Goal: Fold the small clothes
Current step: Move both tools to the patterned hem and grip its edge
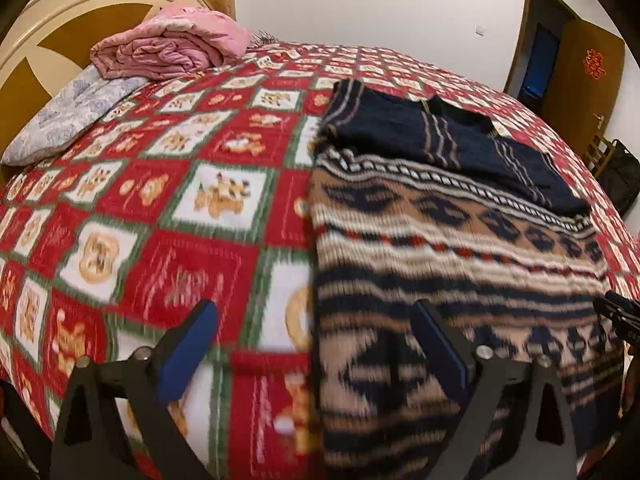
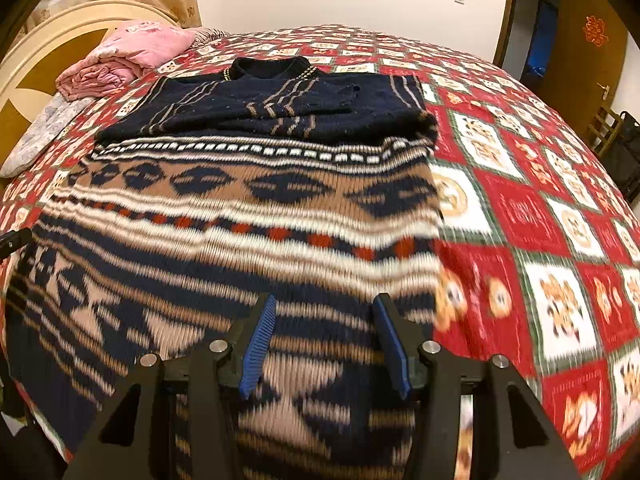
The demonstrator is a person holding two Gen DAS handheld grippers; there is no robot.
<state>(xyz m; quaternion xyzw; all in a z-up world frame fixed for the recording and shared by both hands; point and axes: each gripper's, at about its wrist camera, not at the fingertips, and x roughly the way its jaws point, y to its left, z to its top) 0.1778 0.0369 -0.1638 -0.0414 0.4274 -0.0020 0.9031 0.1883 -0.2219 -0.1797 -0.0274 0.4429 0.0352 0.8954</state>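
Note:
A knitted sweater (image 1: pixel 440 232) lies flat on the bed, neck at the far end. Its top is navy with thin tan stripes, and its body (image 2: pixel 240 208) carries tan, white, navy and red bands. Both sleeves are folded across the chest (image 2: pixel 280 112). My left gripper (image 1: pixel 314 312) stands wide open above the sweater's left edge, one finger over the bedcover and one over the knit. My right gripper (image 2: pixel 325 302) hangs over the sweater's lower right part, jaws partly apart with nothing between them. Each gripper's tip shows at the other view's side edge (image 1: pixel 618 316) (image 2: pixel 14 240).
A red, white and green checked bedcover (image 1: pixel 180 200) covers the bed. A folded pink quilt (image 1: pixel 168 44) and a pale pillow (image 1: pixel 68 116) lie by the cream headboard (image 1: pixel 40 40). A brown door (image 1: pixel 588 76) and a wooden chair (image 1: pixel 600 152) stand at the far right.

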